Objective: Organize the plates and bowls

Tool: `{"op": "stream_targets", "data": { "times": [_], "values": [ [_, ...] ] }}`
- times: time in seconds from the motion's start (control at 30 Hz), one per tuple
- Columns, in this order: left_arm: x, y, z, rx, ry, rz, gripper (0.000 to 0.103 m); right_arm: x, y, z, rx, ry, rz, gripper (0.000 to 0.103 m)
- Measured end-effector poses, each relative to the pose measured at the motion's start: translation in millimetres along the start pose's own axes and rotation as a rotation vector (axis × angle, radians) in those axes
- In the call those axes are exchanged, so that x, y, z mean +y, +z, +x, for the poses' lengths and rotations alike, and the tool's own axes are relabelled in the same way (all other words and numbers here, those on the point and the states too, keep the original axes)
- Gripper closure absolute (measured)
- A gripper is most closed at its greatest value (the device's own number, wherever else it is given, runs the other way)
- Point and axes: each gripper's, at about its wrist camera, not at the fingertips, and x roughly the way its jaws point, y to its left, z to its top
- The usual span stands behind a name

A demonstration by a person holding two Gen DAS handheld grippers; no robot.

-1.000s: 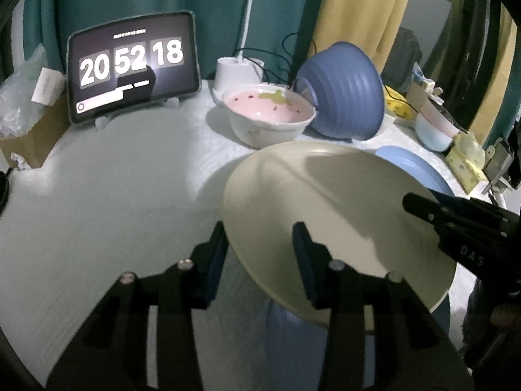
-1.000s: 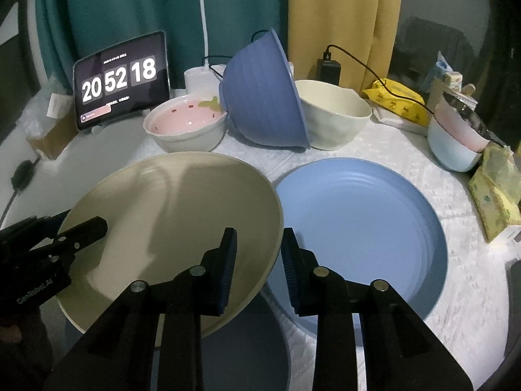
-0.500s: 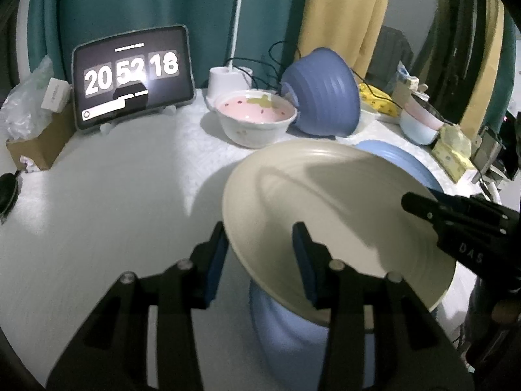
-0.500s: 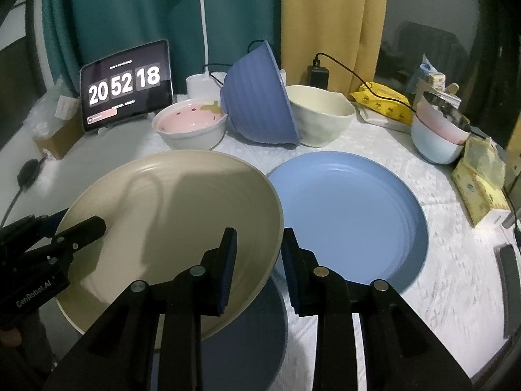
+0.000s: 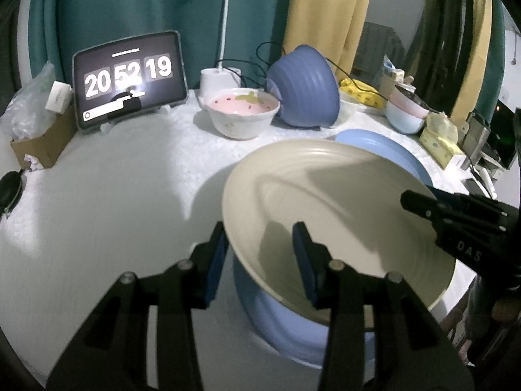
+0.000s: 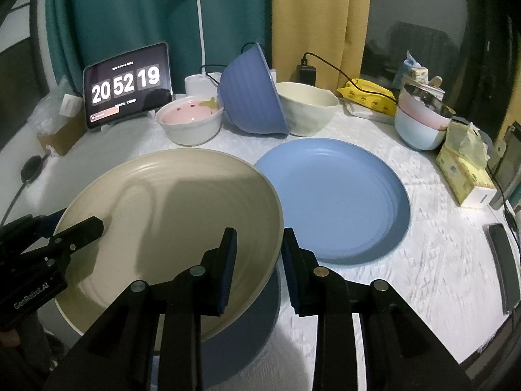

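The round ridged cream plate (image 6: pixel 169 228) is gripped at opposite rims by the left hand-held gripper (image 5: pixel 260 254) and right hand-held gripper (image 6: pixel 257 254), above the white counter (image 6: pixel 407 260).

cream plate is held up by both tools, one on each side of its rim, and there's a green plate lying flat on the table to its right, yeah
Not quite: the plate lying flat to the right is blue, not green, as the right wrist view shows. The rest holds: the cream plate is held up by the left tool and the right tool, one on each side of its rim.
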Motion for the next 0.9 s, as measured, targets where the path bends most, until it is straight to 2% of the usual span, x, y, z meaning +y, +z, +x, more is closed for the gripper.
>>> {"op": "stream_targets", "data": {
  "times": [0.43,0.67,0.9],
  "values": [
    [-9.1,-18.3,-1.9,0.026,0.032,0.042,0.061,-1.1,-19.8,-5.9,0.018,0.006,0.001,0.073],
    [-13.1,-26.5,6.6,0.072,0.061,0.072,0.060,-1.9,-30.3,2.7,0.051,0.008,0.008,0.073],
    [-17.4,-28.1,11.1,0.086,0.101,0.098,0.059,-2.5,-34.7,9.2,0.068,0.007,0.012,0.073]
  ]
}}
